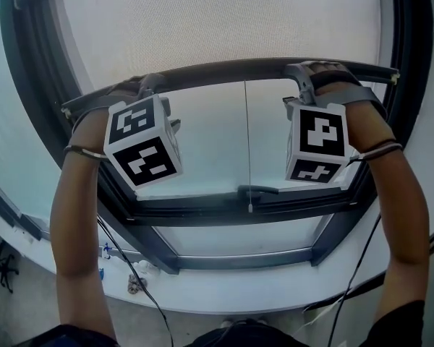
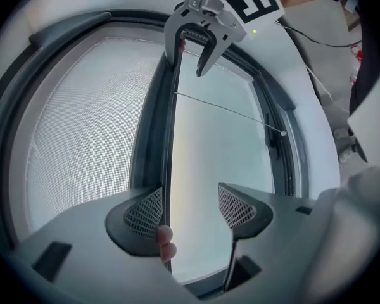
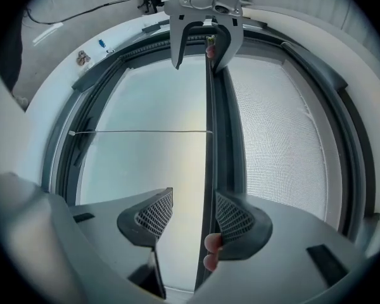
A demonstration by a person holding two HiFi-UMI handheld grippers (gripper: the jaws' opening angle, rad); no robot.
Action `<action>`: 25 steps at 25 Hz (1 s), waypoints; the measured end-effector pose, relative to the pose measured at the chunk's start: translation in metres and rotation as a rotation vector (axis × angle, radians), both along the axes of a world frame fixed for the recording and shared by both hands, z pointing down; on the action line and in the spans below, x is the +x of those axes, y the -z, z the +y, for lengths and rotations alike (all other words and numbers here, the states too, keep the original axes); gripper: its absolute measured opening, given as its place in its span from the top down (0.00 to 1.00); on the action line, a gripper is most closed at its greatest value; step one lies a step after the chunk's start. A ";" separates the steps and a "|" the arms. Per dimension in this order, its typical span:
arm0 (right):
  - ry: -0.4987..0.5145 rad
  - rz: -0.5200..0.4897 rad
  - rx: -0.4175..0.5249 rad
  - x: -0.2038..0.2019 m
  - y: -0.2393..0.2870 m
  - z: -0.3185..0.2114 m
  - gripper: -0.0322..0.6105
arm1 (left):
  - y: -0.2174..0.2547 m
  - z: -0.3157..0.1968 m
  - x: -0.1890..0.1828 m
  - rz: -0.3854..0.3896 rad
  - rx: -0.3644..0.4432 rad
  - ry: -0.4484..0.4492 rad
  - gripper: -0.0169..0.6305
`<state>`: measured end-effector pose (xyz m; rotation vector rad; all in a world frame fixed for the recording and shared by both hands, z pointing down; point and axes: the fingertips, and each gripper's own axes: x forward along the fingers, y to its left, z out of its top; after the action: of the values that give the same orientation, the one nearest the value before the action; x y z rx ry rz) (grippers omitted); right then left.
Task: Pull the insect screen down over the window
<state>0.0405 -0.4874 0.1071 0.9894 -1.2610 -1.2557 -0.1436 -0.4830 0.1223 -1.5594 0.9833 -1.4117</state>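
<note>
Pale insect screen (image 1: 217, 20), white sill (image 1: 239, 295)

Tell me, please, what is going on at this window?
A person has a hand-held gripper in each hand at the insect screen's bottom bar. The left hand-held gripper and right hand-held gripper both straddle the bar with jaws open. The screen mesh covers only the upper window; the lower pane is uncovered.

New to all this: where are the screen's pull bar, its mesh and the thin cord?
pull bar (image 1: 231, 69): head view, the bar's middle.
mesh (image 1: 224, 20): head view, open weave.
cord (image 1: 248, 143): head view, halfway down.
</note>
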 end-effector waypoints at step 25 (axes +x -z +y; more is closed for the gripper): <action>-0.007 -0.016 -0.077 0.001 -0.020 0.009 0.66 | -0.020 0.013 0.004 -0.009 -0.044 -0.044 0.55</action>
<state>0.0411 -0.4780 0.1267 0.9497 -1.3075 -1.1872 -0.1397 -0.4702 0.1423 -1.5958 0.9128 -1.4171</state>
